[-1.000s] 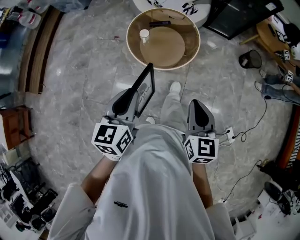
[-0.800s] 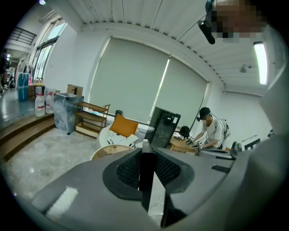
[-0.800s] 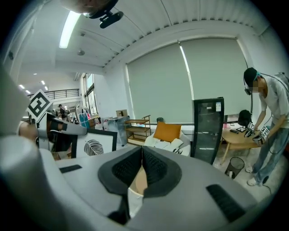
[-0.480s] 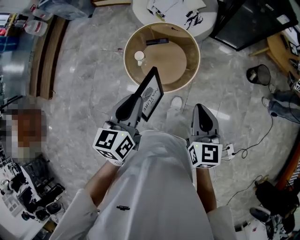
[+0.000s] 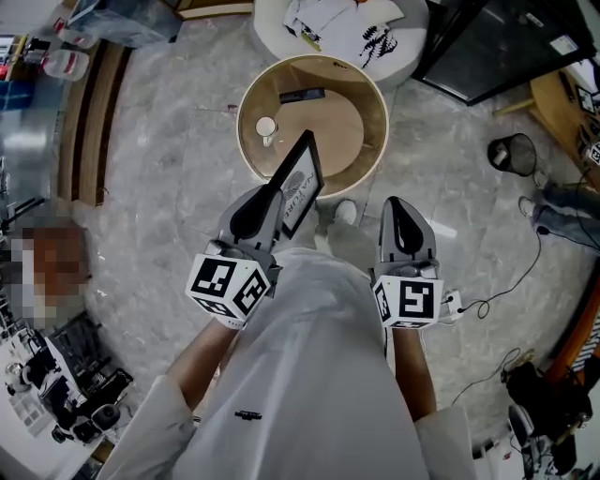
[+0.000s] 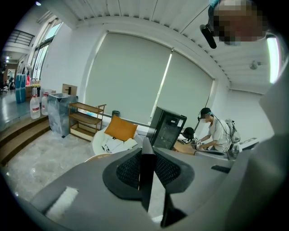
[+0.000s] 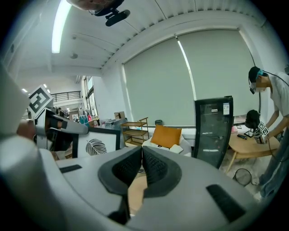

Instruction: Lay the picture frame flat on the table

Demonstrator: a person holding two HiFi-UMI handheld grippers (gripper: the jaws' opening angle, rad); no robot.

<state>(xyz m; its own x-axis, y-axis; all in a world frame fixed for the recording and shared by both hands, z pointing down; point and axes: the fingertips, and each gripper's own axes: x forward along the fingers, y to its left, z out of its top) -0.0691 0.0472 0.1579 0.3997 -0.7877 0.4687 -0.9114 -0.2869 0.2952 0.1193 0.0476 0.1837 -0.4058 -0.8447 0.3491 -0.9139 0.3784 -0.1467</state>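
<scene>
A black picture frame (image 5: 298,183) with a white leaf print is held up in the air, edge-on between the pads of my left gripper (image 5: 272,208). In the left gripper view the frame (image 6: 146,173) shows as a thin dark edge clamped between the jaws. Its leaf print (image 7: 95,146) faces the right gripper view at the left. The round wooden table (image 5: 370,89) lies on the floor ahead, beyond the frame. My right gripper (image 5: 406,225) hangs beside it at the right, its jaws together with nothing between them.
On the round table stand a small white cup (image 5: 266,126) and a dark flat remote (image 5: 302,95). A white seat with papers (image 5: 342,21) lies beyond. A black cabinet (image 5: 497,42), a wooden table (image 5: 562,103) and floor cables (image 5: 487,300) are at the right.
I have walked toward the round table, which now sits closer in the head view. The frame is carried along in the left gripper, raised slightly. The right gripper keeps its pose.
</scene>
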